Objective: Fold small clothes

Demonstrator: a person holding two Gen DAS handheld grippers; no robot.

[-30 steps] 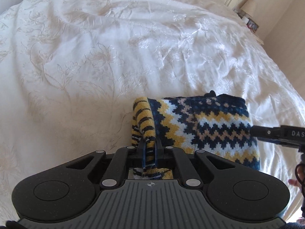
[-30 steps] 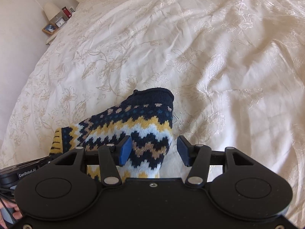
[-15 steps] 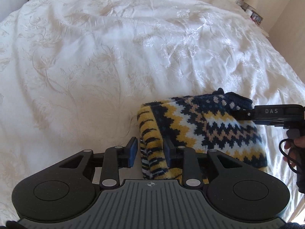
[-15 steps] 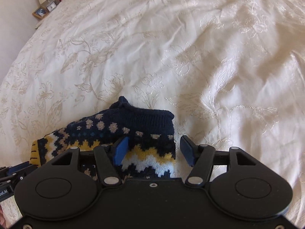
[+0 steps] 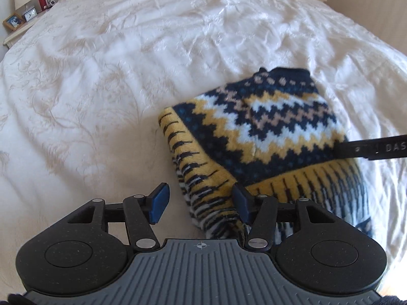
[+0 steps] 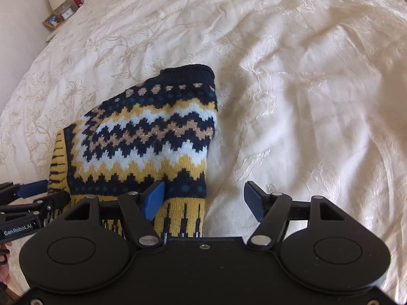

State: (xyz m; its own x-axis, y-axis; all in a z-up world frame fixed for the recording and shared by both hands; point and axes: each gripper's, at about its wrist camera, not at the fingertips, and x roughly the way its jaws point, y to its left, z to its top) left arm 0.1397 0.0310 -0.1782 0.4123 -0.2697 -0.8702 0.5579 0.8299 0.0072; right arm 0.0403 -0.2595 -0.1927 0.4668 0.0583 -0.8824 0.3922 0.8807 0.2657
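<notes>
Folded sweater (image 5: 257, 137) flat on bedspread (image 5: 101, 76), centre-right of left view, lower left of right view. Left gripper (image 5: 201, 203) wide open, empty, straddling yellow hem corner. Right gripper (image 6: 203, 198) wide open, empty, over sweater's right edge. Nightstand (image 6: 54, 23) upper left.

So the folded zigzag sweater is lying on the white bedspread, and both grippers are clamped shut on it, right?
Not quite. The sweater does lie folded on the bedspread, but both grippers are open: the left gripper in the left wrist view and the right gripper in the right wrist view each show their fingers spread apart.
</notes>
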